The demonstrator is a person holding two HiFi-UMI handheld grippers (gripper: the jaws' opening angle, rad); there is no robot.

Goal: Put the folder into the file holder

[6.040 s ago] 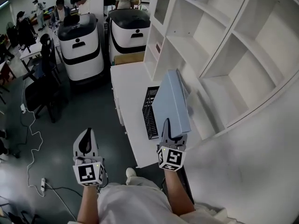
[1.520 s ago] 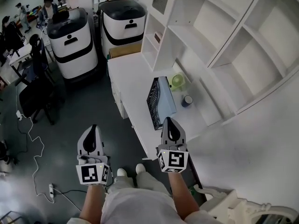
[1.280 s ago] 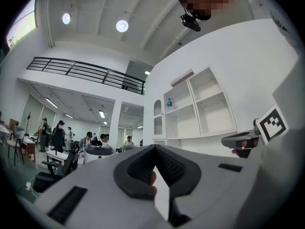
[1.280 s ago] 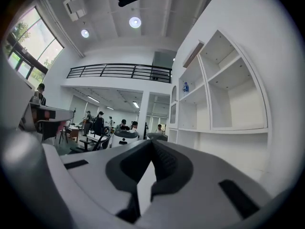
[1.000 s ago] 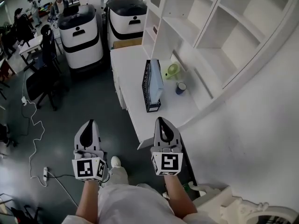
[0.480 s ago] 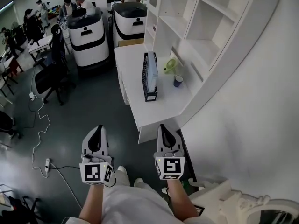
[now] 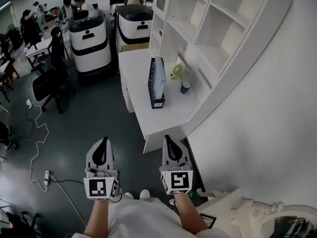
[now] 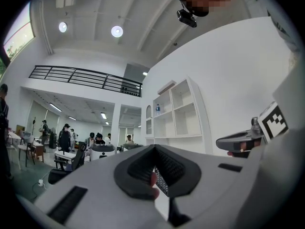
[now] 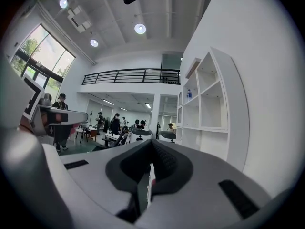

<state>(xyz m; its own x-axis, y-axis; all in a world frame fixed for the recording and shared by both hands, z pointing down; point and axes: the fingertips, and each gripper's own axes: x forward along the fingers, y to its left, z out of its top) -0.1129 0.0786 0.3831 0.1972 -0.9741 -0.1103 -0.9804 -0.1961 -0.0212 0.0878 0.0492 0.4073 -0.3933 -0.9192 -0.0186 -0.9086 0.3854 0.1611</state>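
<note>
Both claws are clenched with nothing in them, the left claw (image 7: 102, 144) and right claw (image 7: 168, 142) side by side over the floor (image 7: 99, 113), well back from the white table (image 7: 171, 115). The light blue folder (image 7: 159, 77) stands upright inside the black mesh file holder (image 7: 152, 90) on that table, with a blue cup (image 7: 185, 87) nearby.

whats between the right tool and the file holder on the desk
Head view: only bare desk top separates the right tool from the file holder.
</note>
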